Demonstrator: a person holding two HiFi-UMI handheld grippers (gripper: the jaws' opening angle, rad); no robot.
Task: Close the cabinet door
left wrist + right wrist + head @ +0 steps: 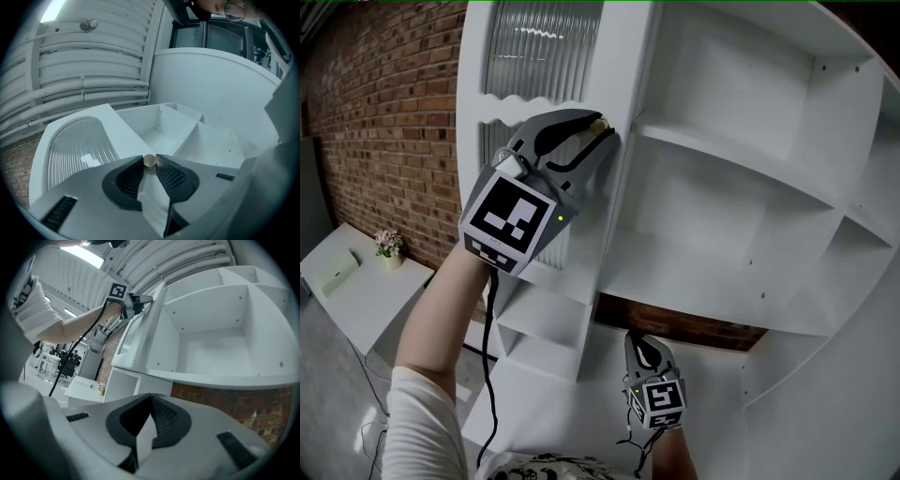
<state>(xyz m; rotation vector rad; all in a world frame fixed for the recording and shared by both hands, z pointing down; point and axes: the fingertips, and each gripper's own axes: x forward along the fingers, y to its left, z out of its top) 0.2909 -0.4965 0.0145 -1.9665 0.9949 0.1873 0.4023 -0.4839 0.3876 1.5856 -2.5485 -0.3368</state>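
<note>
Both jaws of your left gripper (602, 131) pinch the brass knob (149, 161) so you can swing the open fluted-glass cabinet door (539, 56) toward the shelves (722, 155). Your right gripper (643, 347) hangs low, closed and empty.

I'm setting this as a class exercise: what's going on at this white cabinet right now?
A person is handling the open cabinet door, the one with the ribbed glass panel. The left tongs are closed on its small brass knob, and the door stands out from the bare shelves. The right tongs hang lower, shut and empty. The door is not yet closed.
</note>
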